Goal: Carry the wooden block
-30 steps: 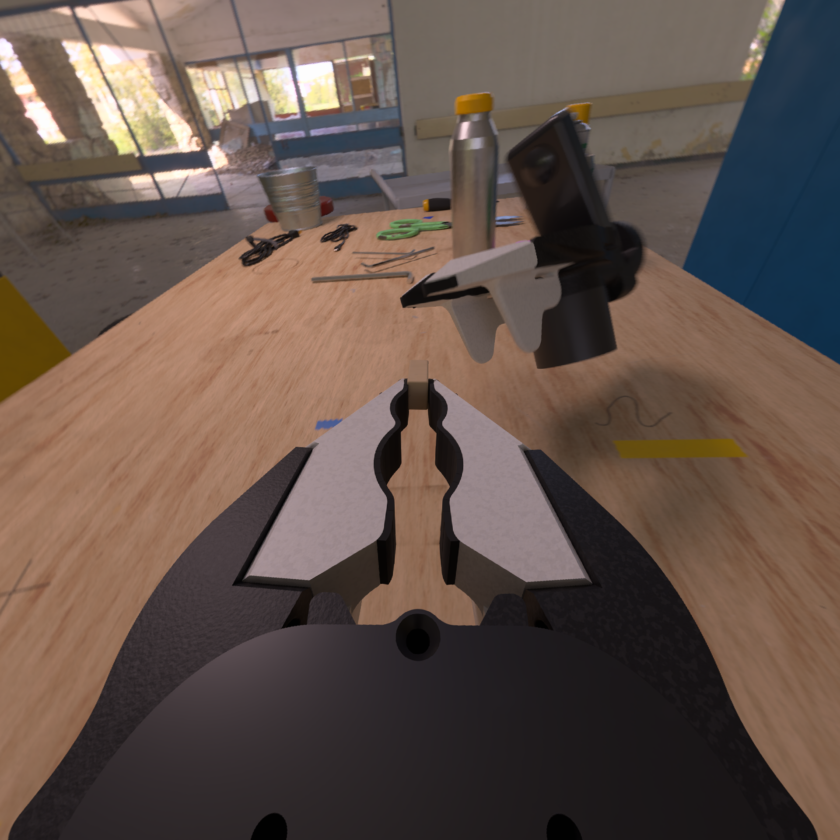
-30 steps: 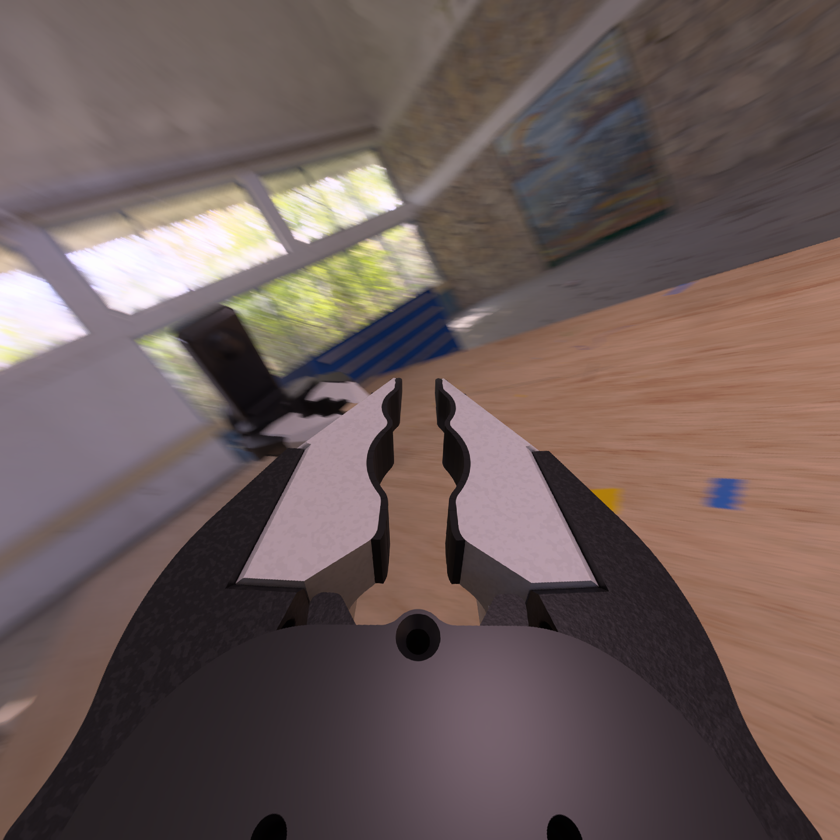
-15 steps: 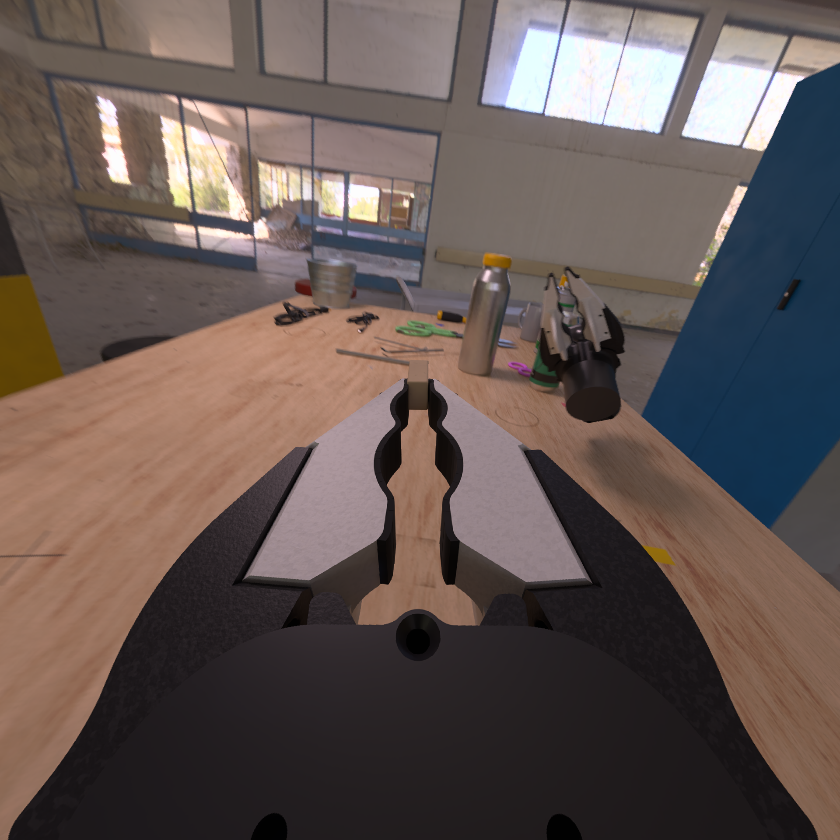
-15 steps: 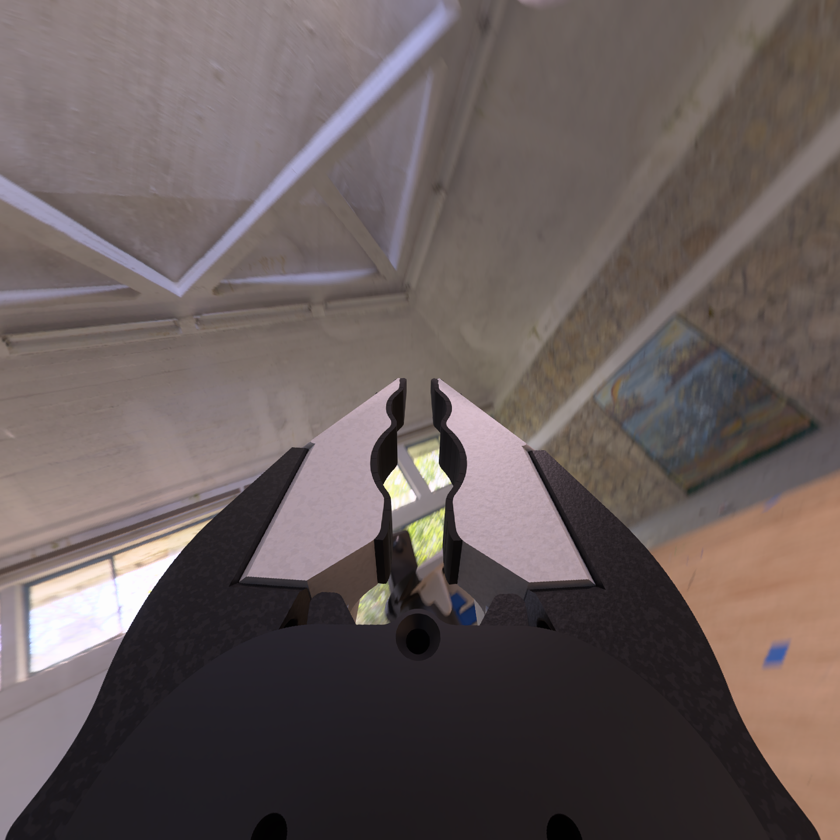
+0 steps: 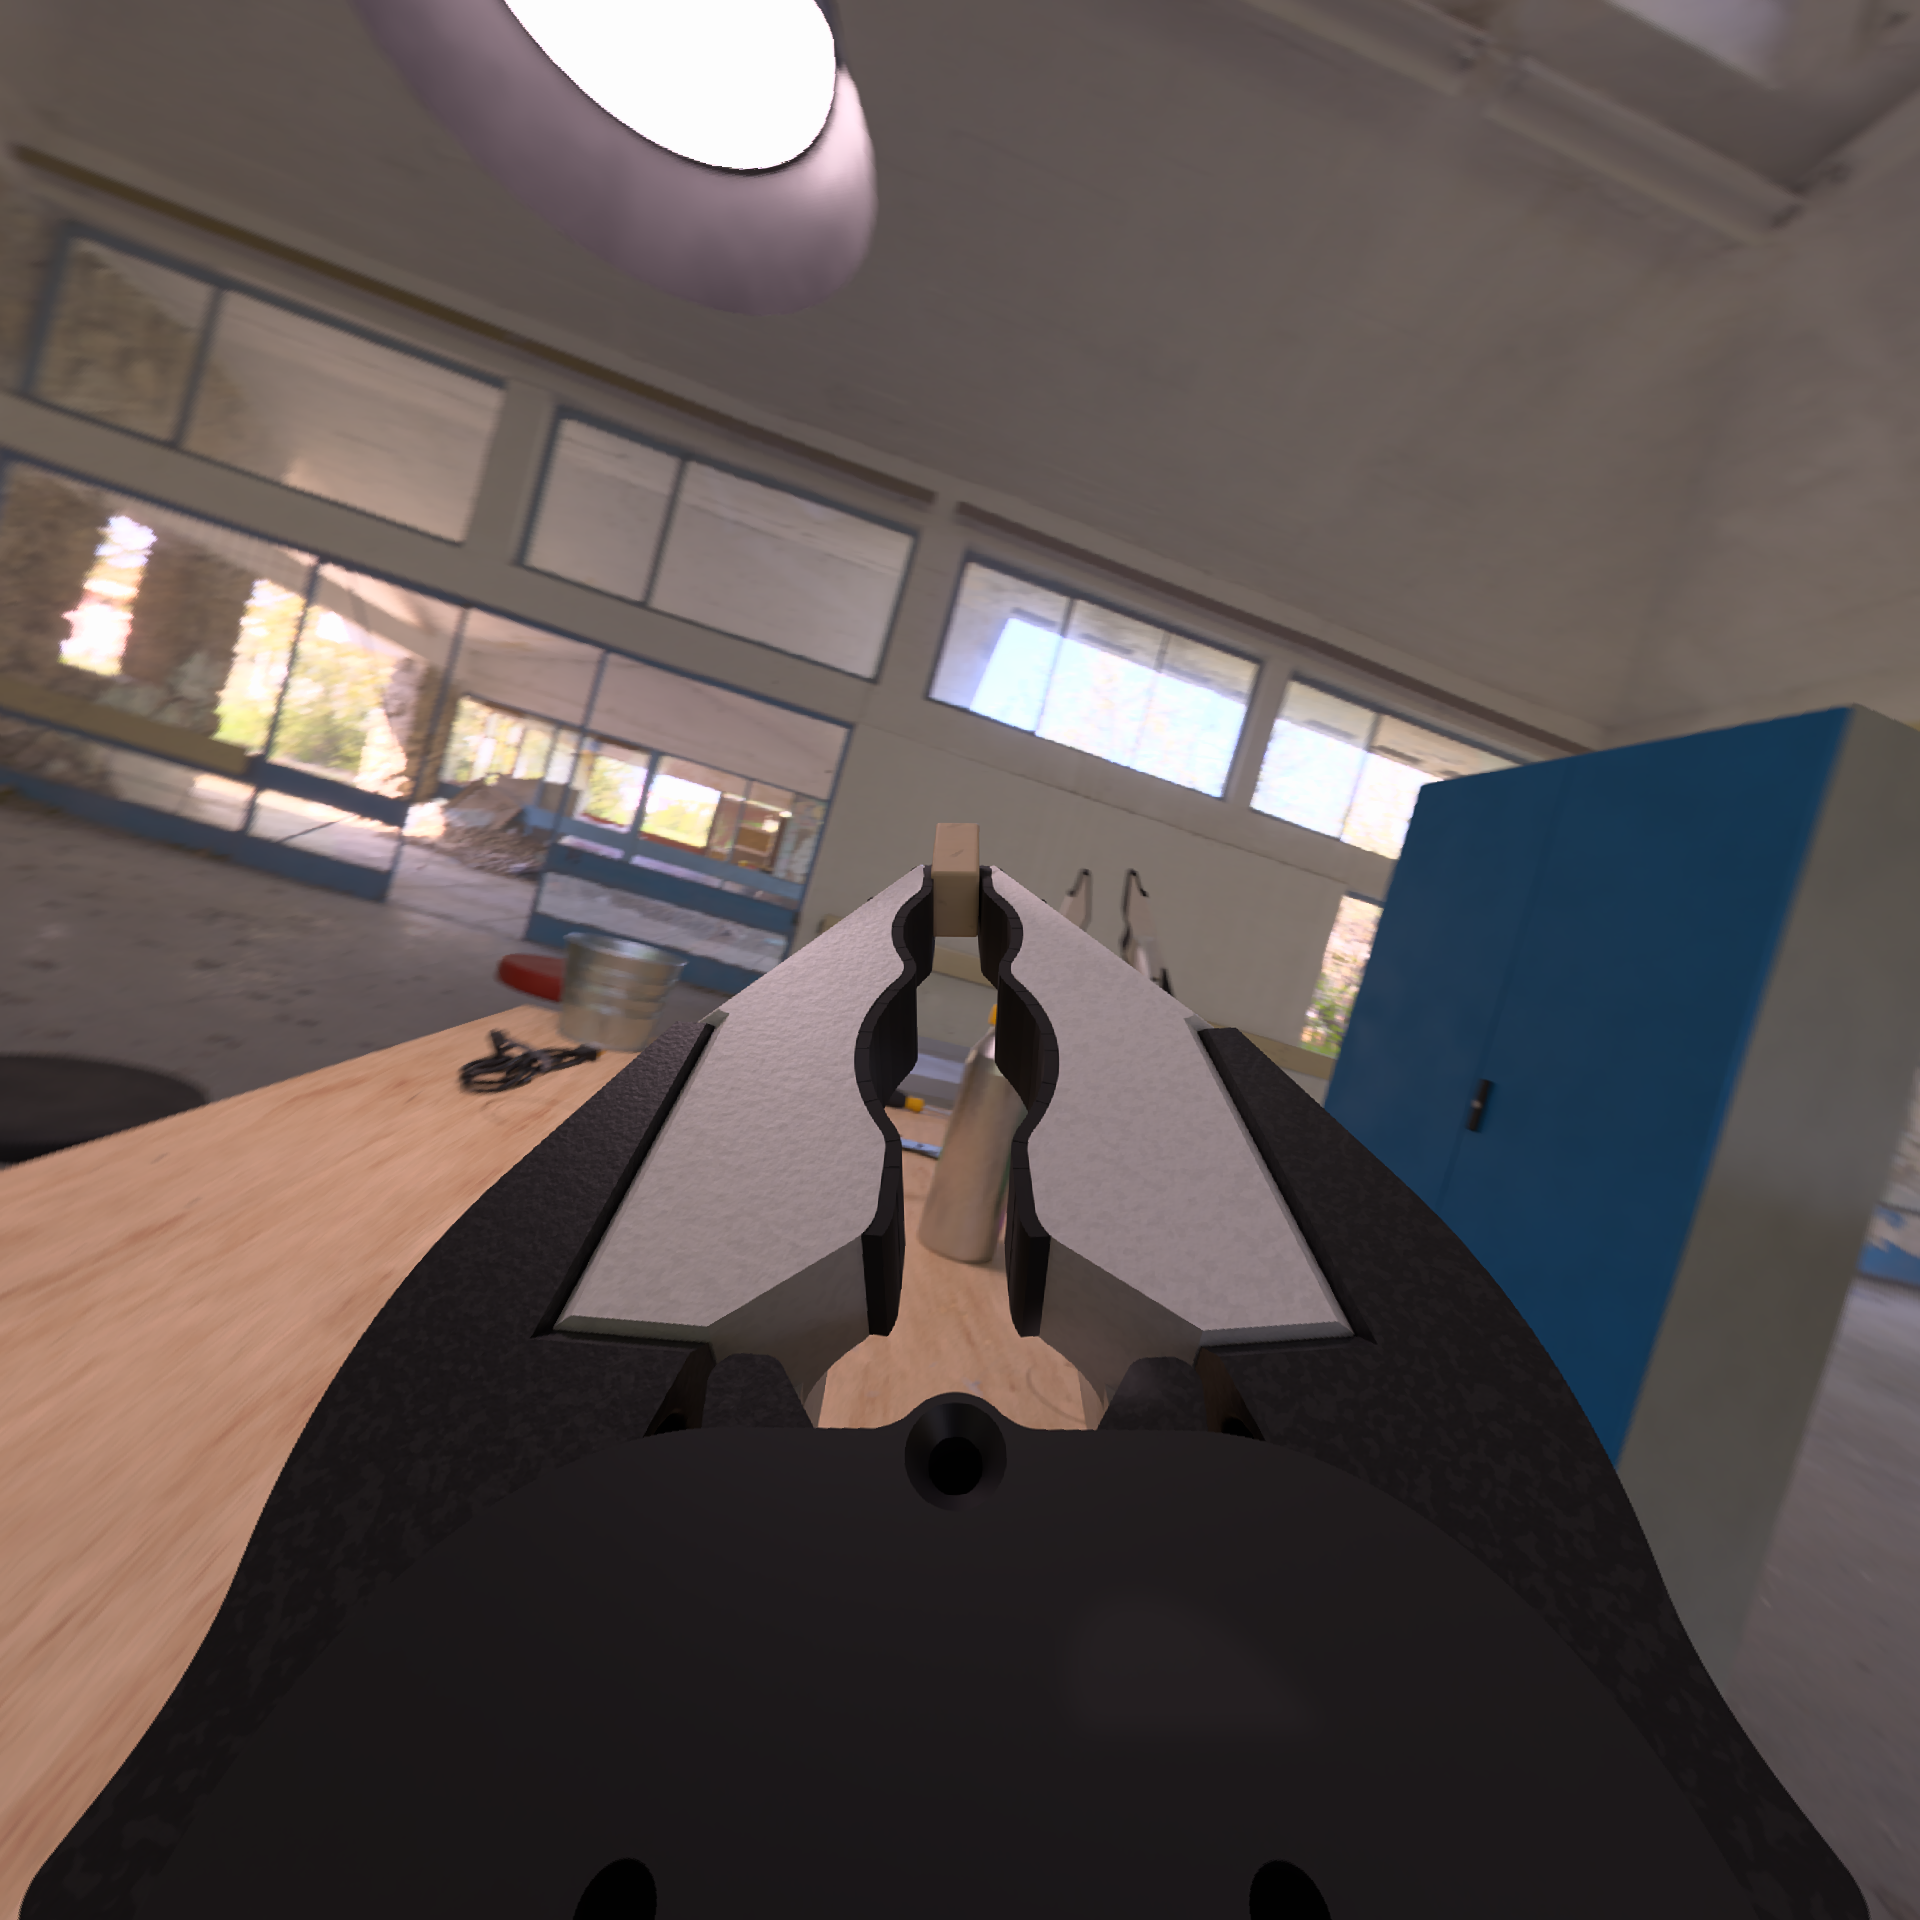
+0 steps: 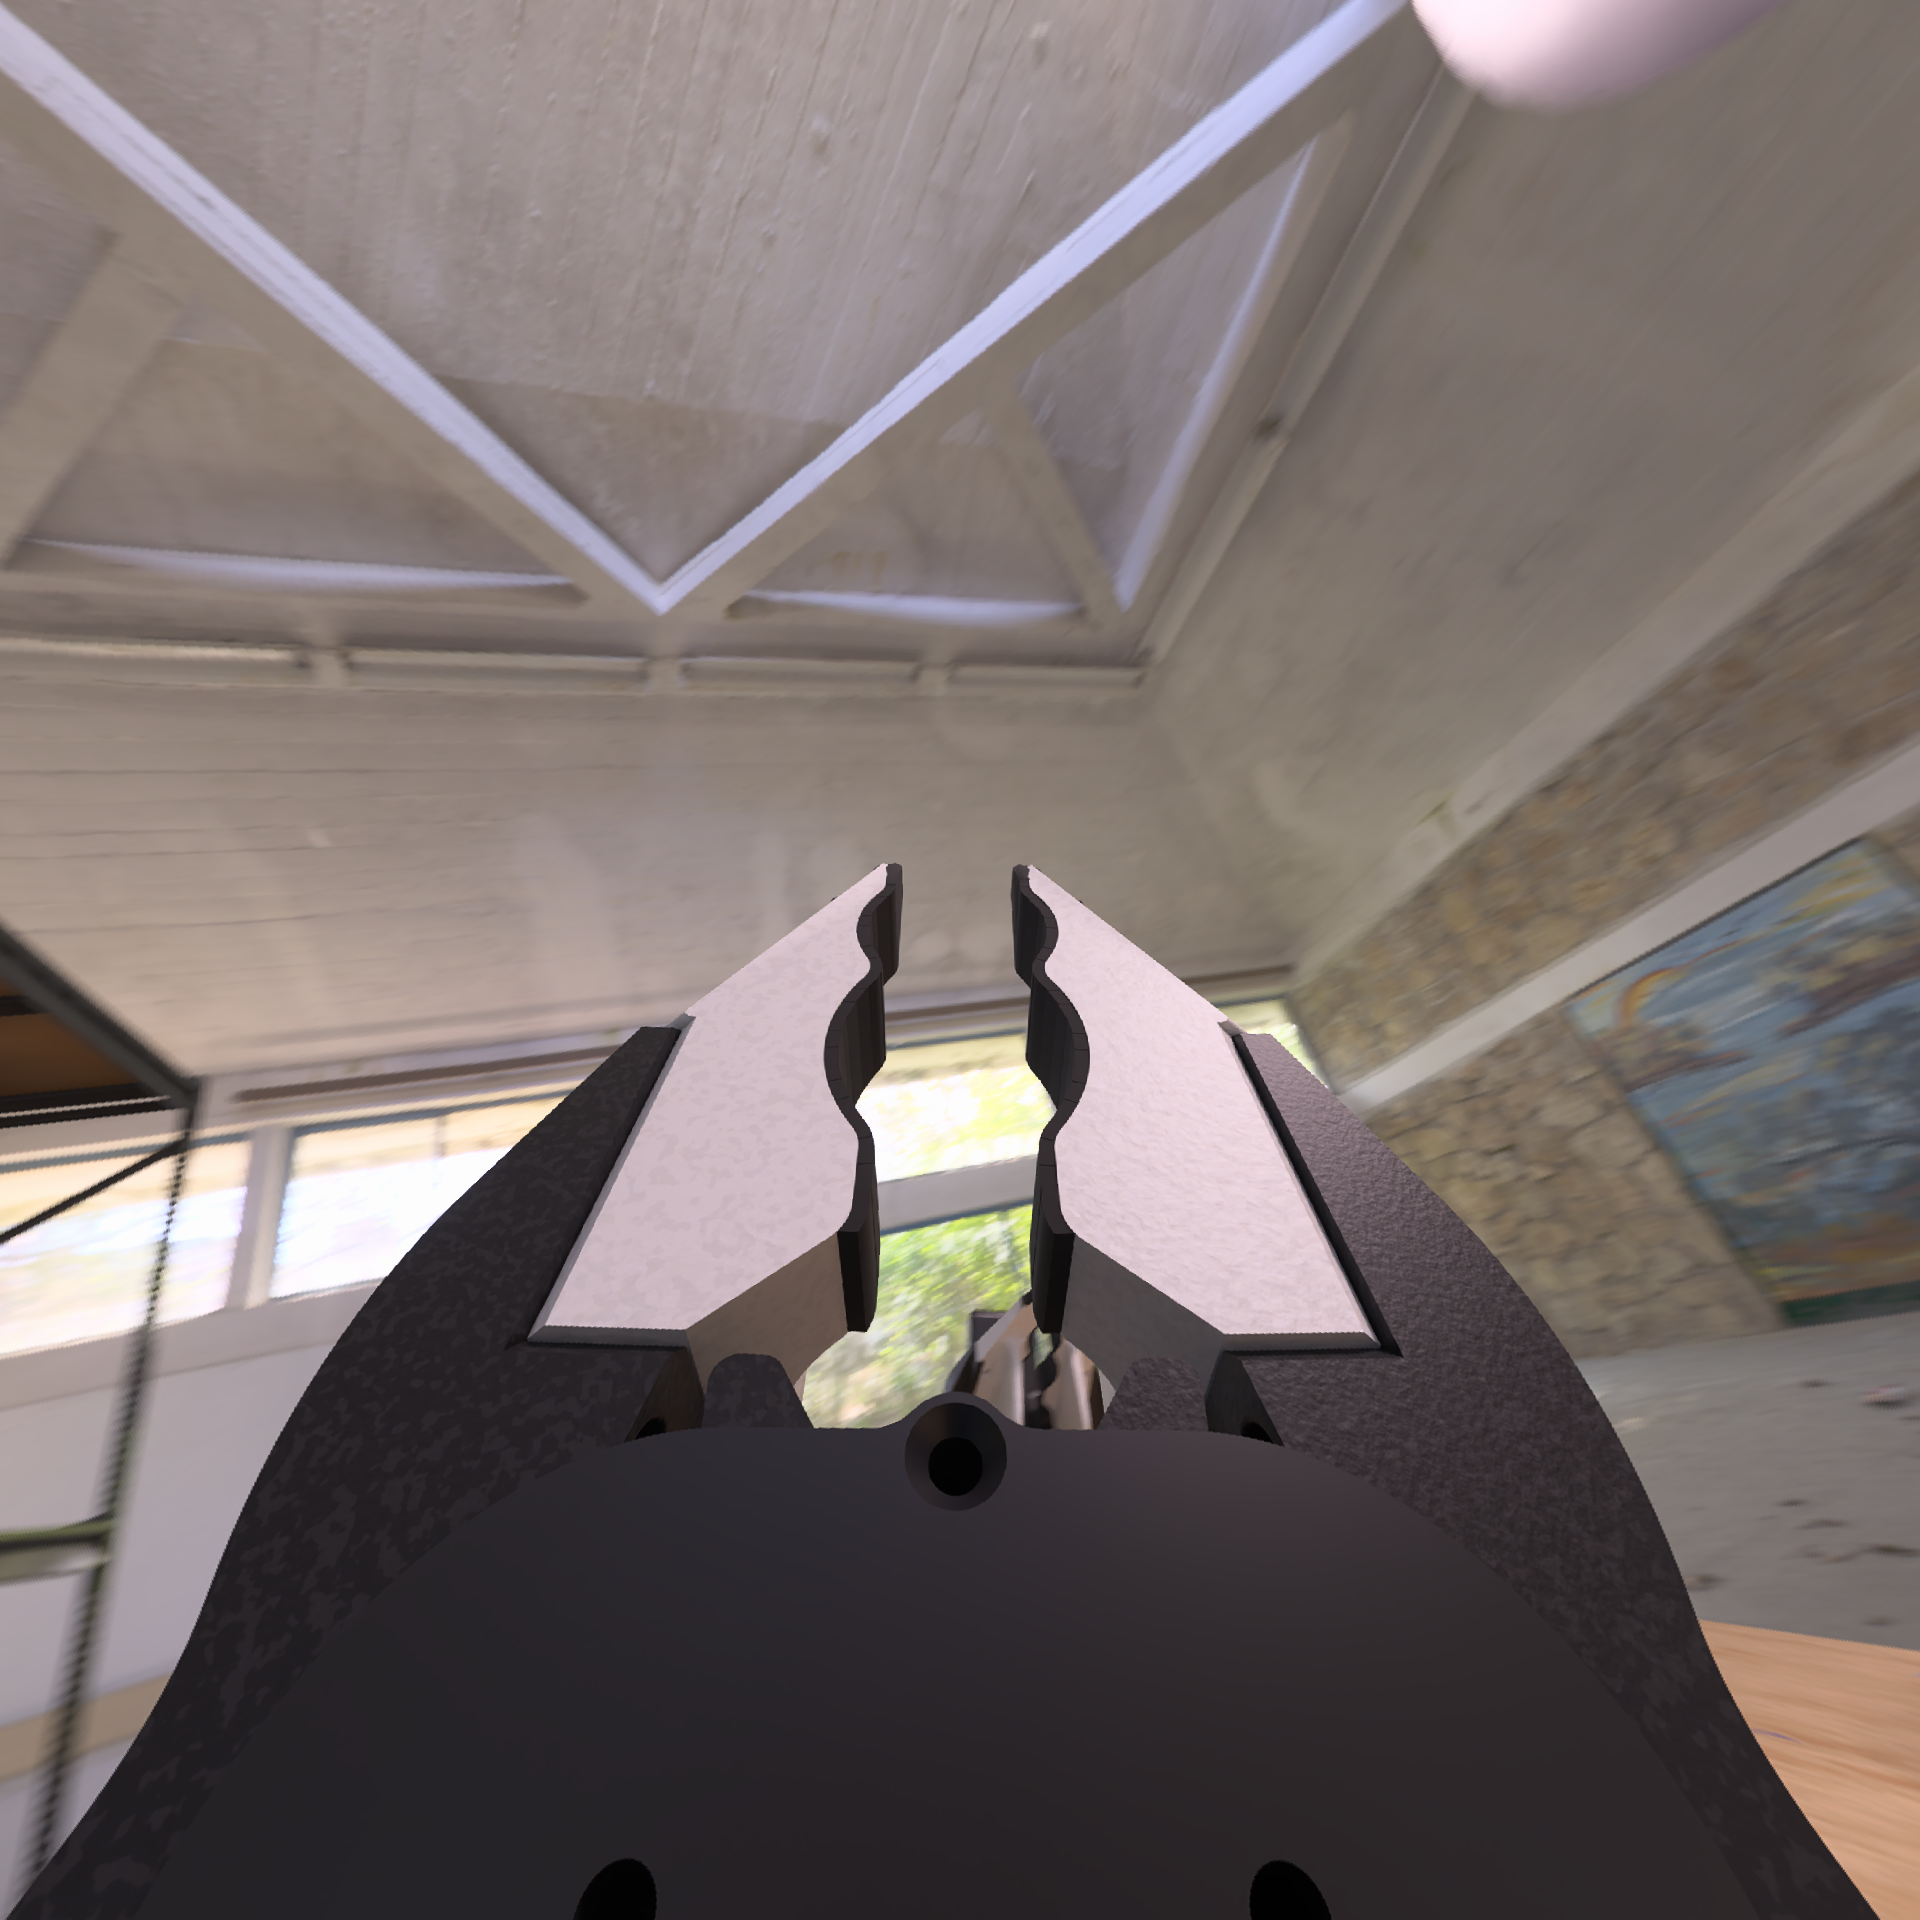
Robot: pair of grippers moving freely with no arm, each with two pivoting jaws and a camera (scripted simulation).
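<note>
I am carrying now: my left gripper (image 5: 958, 883) is pinching the wooden block (image 5: 957, 871) at its very fingertips, nearly closed on it, and holding it high over the table (image 5: 260, 1226) with the nose tilted up. Next I judge it needs a steady, level move, since so shallow a hold could let the block slip. Left of and beyond that gripper, a metal bucket (image 5: 615, 985) is standing on the table; I cannot tell what it holds. Between its fingers a metal bottle (image 5: 971, 1174) is showing. My right gripper (image 6: 956, 883) is pointing at the ceiling, fingers parted and empty.
</note>
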